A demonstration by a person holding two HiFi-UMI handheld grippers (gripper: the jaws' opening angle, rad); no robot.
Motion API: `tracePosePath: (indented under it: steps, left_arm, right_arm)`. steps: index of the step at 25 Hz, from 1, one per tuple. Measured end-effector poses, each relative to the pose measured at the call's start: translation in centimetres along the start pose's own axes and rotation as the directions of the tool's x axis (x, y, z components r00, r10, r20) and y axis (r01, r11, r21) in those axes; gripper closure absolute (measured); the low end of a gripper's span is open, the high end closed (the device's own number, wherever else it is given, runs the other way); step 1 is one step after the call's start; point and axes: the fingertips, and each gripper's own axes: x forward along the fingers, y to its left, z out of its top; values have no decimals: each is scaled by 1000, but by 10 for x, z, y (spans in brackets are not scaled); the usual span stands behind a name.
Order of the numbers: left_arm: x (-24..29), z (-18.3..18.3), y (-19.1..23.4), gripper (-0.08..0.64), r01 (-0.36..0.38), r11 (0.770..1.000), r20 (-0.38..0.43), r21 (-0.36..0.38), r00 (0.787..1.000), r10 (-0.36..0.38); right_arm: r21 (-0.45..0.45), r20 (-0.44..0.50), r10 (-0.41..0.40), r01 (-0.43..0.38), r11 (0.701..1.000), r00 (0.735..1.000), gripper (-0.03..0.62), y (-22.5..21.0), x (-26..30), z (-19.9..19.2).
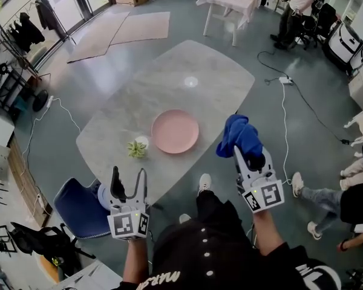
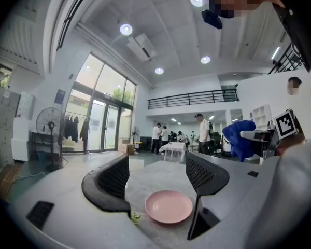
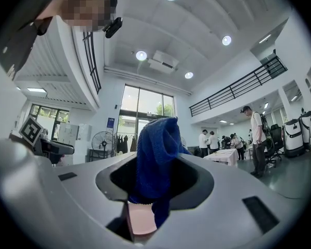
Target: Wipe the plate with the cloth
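Nearest, the right gripper (image 1: 248, 157) has its fingers clenched on the blue cloth (image 1: 239, 135), at four o'clock from the pink plate (image 1: 175, 131), which lies on the surface (image 1: 218, 77). The left gripper (image 1: 129, 177) is at seven o'clock, fingers released and empty.

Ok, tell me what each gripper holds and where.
Right gripper is shut on the blue cloth near its lower end; left gripper is open, holding nothing.

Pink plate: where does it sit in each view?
Head view: pink plate, picture centre.
Left gripper view: bottom centre, seen between the open jaws.
Right gripper view: pink sliver low centre, partly behind the blue cloth.
Shared landmark: the blue cloth.
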Motion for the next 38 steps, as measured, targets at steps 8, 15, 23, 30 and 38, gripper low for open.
tracePosePath:
  steps: [8, 15, 23, 30, 38]
  left_arm:
    - [87, -5, -1, 229, 7, 1000, -28, 10, 1000, -6]
    - [159, 7, -4, 229, -20, 1000, -41, 7, 999, 21]
    - [216, 16, -8, 229, -65, 997, -72, -31, 995, 63]
    - [226, 11, 8, 229, -86, 996, -141, -39, 987, 80]
    - [232, -32, 28, 227, -25, 999, -241, -47, 971, 13]
  right_arm:
    - [16, -2, 7, -7, 1000, 1000, 442, -48, 67, -18]
    - [21, -8, 33, -33, 999, 999, 442, -98, 128, -21]
    - [11, -17, 94, -93, 996, 995, 442, -143, 186, -18]
    - [45, -71, 161, -158, 986, 984, 442, -134, 226, -33]
    - [36, -128, 194, -191, 981, 972, 442, -111, 248, -67]
